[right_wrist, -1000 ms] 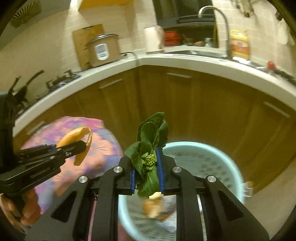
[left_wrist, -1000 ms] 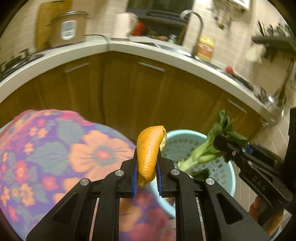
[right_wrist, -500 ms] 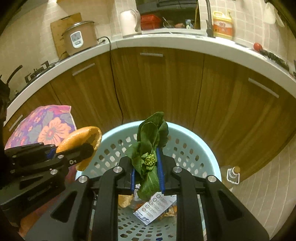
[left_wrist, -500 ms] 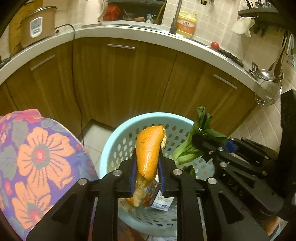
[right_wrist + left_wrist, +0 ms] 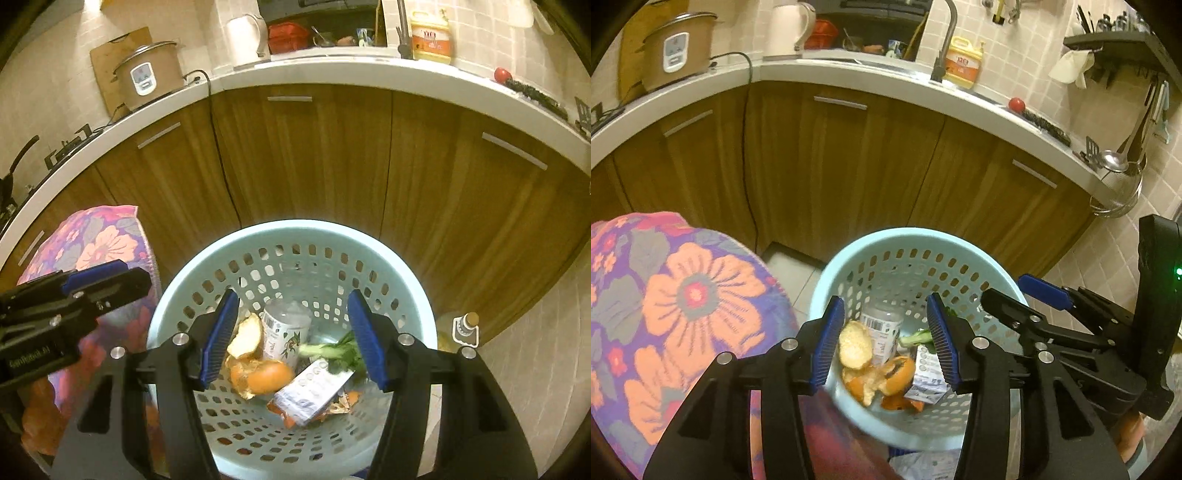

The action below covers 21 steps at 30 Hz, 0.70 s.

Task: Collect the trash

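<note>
Both grippers hang over the blue basket (image 5: 295,236) with their jaws spread wide and nothing between them. Half a second ago the left gripper (image 5: 884,338) was squeezing a piece of orange peel, and the right gripper (image 5: 291,334) was squeezing a leafy green stalk. Now both have let go.

The trash has dropped in. The orange peel (image 5: 855,345) lies at the bottom of the basket with more peel under it, beside a jar (image 5: 286,330) that lies on its side. The green stalk (image 5: 332,350) rests near the right wall of the basket, just above a paper packet (image 5: 314,391). In the left view the stalk (image 5: 916,338) peeks out from behind the blue pad of the gripper.

So these two bits of trash are now collected. The basket sits on the tiled floor in front of the brown cabinets (image 5: 314,158), next to a flowery cloth (image 5: 683,295).

The next step is likely to lift both grippers away and look for more trash. No more loose trash shows in these views, so it is hard to tell if the job is finished.
</note>
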Available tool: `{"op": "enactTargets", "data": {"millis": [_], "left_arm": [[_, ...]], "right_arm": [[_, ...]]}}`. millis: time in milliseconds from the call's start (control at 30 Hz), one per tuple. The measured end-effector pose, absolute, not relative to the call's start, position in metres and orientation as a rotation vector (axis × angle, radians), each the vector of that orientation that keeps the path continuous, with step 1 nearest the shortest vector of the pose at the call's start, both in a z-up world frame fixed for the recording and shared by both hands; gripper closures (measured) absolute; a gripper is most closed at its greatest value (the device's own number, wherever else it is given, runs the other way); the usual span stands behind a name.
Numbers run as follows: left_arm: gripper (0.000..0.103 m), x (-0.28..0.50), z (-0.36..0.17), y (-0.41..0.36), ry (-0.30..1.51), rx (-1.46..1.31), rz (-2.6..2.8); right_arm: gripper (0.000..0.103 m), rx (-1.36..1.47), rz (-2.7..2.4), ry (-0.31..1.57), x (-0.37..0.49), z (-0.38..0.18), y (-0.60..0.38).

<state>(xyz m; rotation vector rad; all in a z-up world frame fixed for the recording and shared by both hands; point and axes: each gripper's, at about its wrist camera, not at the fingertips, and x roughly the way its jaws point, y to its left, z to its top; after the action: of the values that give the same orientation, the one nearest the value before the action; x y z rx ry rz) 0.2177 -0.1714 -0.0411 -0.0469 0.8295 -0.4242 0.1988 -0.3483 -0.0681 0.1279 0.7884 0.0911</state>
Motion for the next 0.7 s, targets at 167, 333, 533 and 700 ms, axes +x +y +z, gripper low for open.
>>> {"op": "enactTargets", "data": {"millis": [167,333,533,700], "left_arm": [[0.058,0.196,-0.032,-0.154,0.792,-0.061,-0.409],[0.05,0.171,-0.019,-0.138,0.732,-0.055,-0.384],[0.034,0.139,-0.002,-0.117,0.639,-0.02,-0.324],[0.025,0.116,0.006,-0.096,0.573,0.009,-0.249]], "right_arm": [[0.045,0.103,0.104,0.751,0.177,-0.057,-0.333],[0.045,0.105,0.121,0.714,0.158,-0.042,-0.322],[0.045,0.092,0.121,0.664,0.136,-0.022,-0.306],[0.043,0.06,0.119,0.614,0.117,-0.005,-0.285]]}}
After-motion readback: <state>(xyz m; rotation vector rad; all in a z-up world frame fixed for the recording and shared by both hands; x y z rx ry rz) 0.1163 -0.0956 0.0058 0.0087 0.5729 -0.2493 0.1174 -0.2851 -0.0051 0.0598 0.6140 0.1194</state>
